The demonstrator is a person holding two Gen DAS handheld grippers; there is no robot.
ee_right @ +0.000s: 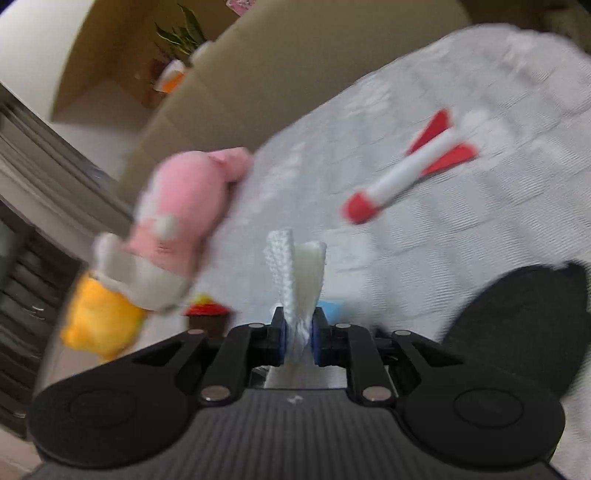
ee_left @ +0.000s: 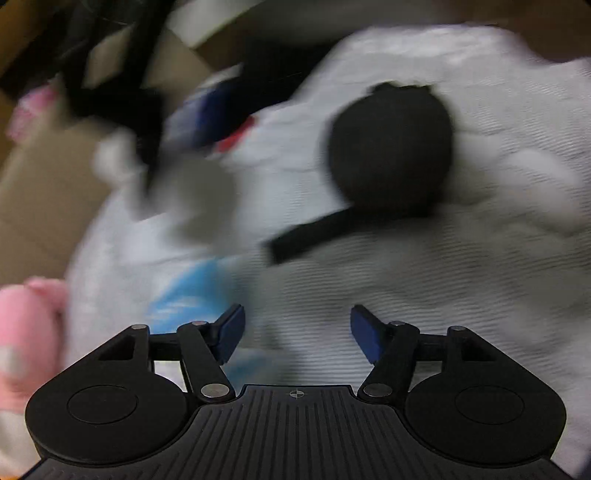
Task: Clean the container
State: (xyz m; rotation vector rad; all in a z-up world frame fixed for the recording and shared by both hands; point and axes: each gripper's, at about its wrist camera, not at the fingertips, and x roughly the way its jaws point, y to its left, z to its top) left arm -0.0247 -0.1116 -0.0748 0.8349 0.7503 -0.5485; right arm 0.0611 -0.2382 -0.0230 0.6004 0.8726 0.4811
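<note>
A white woven fabric container (ee_left: 369, 280) fills the blurred left wrist view. A round black object (ee_left: 391, 147) with a black strap (ee_left: 310, 232) lies on it. My left gripper (ee_left: 297, 325) hovers over the white fabric, jaws apart with nothing between them. In the right wrist view my right gripper (ee_right: 298, 332) is shut on a white woven strap (ee_right: 295, 273) that stands up between the blue pads. A red and white rocket-shaped toy (ee_right: 410, 166) rests on the white fabric (ee_right: 461, 92). The black object (ee_right: 517, 325) shows at the lower right.
A pink plush (ee_right: 184, 206) and a yellow plush (ee_right: 99, 317) lie at the fabric's left edge; the pink plush (ee_left: 22, 332) also shows low left. A cardboard box (ee_left: 37, 192) lies behind, with dark black shapes (ee_left: 122, 92). A potted plant (ee_right: 181, 29) stands far back.
</note>
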